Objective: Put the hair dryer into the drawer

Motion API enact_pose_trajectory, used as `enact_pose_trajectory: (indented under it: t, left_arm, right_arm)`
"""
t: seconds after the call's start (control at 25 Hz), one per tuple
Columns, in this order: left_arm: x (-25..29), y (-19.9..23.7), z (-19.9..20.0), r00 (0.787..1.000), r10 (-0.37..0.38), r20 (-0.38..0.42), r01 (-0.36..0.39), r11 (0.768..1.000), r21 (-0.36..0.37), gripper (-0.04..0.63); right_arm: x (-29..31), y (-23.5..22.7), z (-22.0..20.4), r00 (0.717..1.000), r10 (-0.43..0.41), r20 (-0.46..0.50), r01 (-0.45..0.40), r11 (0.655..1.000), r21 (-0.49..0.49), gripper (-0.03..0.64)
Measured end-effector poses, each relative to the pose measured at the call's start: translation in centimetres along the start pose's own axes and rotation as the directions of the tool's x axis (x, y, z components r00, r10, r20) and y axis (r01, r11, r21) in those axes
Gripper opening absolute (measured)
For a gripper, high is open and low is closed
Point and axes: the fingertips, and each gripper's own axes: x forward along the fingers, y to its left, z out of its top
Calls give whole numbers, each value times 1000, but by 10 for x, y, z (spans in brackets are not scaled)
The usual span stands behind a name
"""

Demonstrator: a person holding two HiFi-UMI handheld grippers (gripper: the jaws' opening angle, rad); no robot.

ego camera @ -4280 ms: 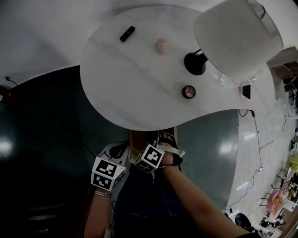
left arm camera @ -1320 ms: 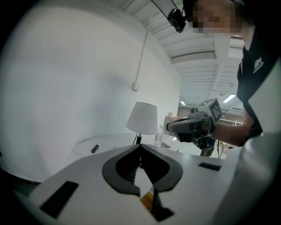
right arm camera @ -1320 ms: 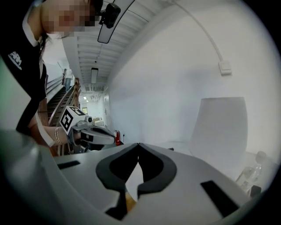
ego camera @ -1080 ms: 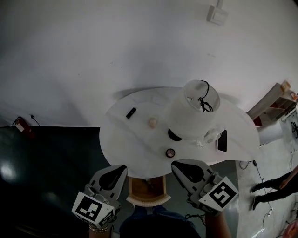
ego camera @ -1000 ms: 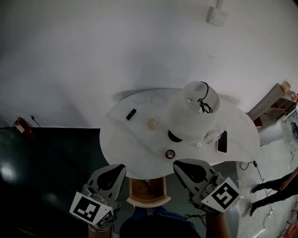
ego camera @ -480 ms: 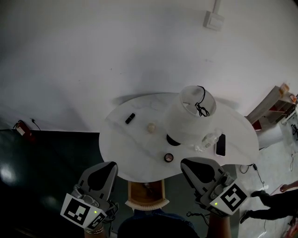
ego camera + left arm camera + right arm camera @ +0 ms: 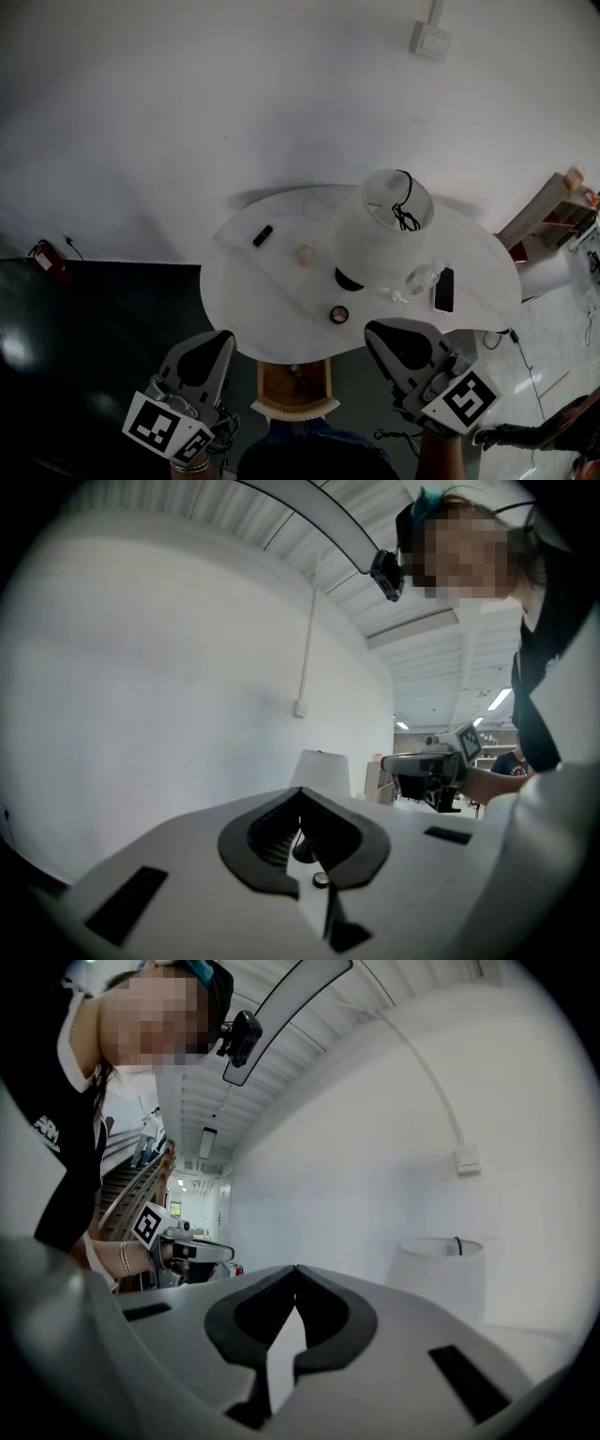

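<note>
A small wooden drawer (image 7: 319, 386) stands pulled out under the front edge of the white table (image 7: 272, 300). Something small and dark lies inside it; I cannot make out a hair dryer. My left gripper (image 7: 223, 337) hovers left of the drawer and my right gripper (image 7: 373, 330) right of it, both level and above the drawer. In the left gripper view the left gripper (image 7: 300, 791) has its jaws together with nothing between them. The right gripper (image 7: 296, 1267) is likewise shut and empty in its own view.
On the table stand a white lamp (image 7: 380, 230), a black bar-shaped item (image 7: 262, 235), a pale ball (image 7: 305, 253), a round compact (image 7: 338, 314), a clear glass piece (image 7: 412, 281) and a phone (image 7: 443, 290). A white wall is behind; dark floor lies left.
Seconds ago both grippers were low at the drawer; now they are raised and apart. Over the last second they drifted slightly outward and the table sits a little farther off.
</note>
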Motion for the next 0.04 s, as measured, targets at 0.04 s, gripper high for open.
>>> enact_pose_trajectory:
  t: [0.04]
  left_arm:
    - [-1, 0, -2, 1000, 4, -4, -4, 1000, -8, 15]
  right_arm:
    - [-1, 1, -1, 1000, 3, 1, -3, 1000, 3, 18]
